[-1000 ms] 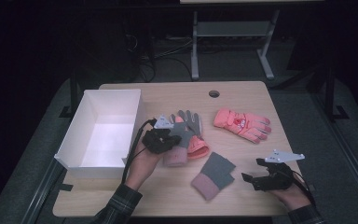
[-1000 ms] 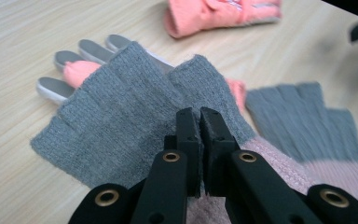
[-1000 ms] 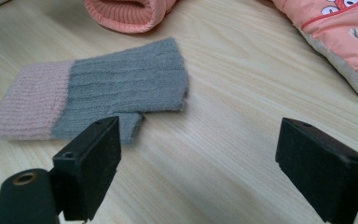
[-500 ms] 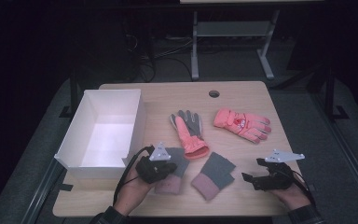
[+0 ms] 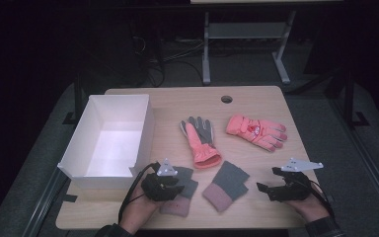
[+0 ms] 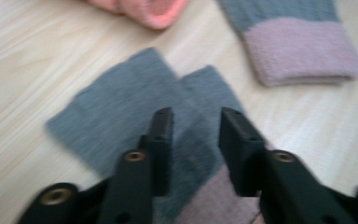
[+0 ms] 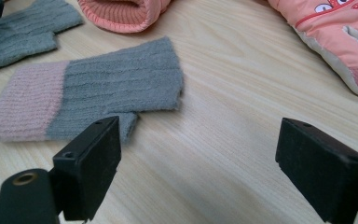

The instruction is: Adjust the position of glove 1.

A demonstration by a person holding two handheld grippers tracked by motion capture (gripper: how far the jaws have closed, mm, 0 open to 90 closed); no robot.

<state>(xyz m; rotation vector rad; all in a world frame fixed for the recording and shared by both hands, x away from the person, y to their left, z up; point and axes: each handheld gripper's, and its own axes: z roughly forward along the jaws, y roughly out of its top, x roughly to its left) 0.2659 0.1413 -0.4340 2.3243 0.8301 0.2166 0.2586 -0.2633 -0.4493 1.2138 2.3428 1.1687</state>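
Observation:
A grey knit fingerless glove with a pink cuff (image 5: 189, 188) (image 6: 121, 112) lies flat near the table's front edge. My left gripper (image 5: 178, 190) (image 6: 196, 126) hovers just over it, jaws a narrow gap apart, nothing pinched between them. Its twin glove (image 5: 225, 185) (image 7: 116, 86) (image 6: 298, 32) lies to the right, cuff toward the front. My right gripper (image 5: 269, 179) (image 7: 198, 154) rests low at the front right with its jaws wide, bare wood between them. Two coral winter gloves lie farther back: one with its grey palm up (image 5: 200, 140), the other (image 5: 256, 131) (image 7: 335, 32) with a cartoon print.
An empty white box (image 5: 143, 128) stands at the left side of the table, close to my left hand. A round cable hole (image 5: 226, 99) sits near the table's far edge. Bare wood lies between the right gripper and the twin glove.
My left gripper has drawn back toward the table's front edge, and the grey glove with the pink cuff came with it, away from the coral glove. The right gripper has stayed put.

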